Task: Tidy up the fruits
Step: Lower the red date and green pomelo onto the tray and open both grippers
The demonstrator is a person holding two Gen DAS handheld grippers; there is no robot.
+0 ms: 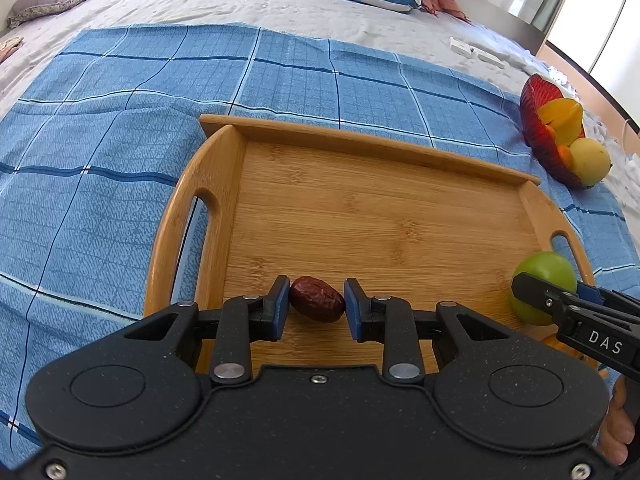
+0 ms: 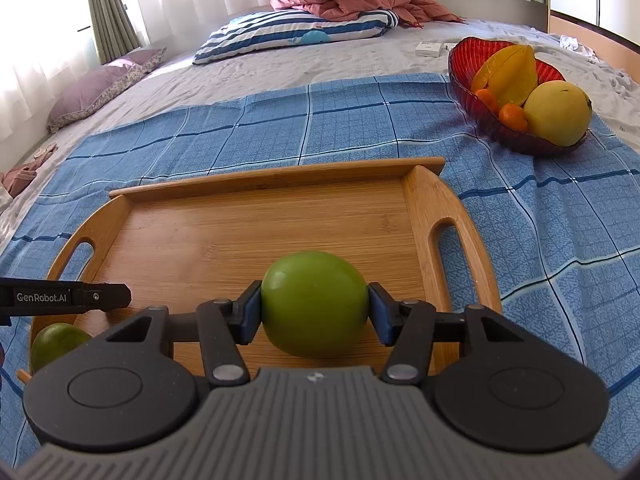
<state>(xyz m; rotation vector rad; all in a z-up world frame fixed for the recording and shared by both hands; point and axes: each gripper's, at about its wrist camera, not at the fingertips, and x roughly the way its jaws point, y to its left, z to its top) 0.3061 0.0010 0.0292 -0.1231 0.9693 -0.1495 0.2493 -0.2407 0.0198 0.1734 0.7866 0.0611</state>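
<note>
My left gripper [image 1: 316, 306] straddles a dark red date [image 1: 317, 299] on the wooden tray [image 1: 360, 208]; the left pad touches it, the right pad stands just off it, so the jaws are open around it. My right gripper [image 2: 315, 312] is shut on a round green fruit [image 2: 315, 304] over the tray's [image 2: 224, 232] near right part; this fruit shows in the left wrist view [image 1: 544, 280] too. Another green fruit [image 2: 56, 344] lies at the tray's near left corner, partly hidden.
A red glass bowl [image 2: 472, 96] holding a star fruit [image 2: 512, 74], a yellow pear [image 2: 558, 114] and small oranges [image 2: 512, 117] stands far right on the blue checked cloth [image 2: 280, 120]. Pillows and a pink quilt lie farther back on the bed.
</note>
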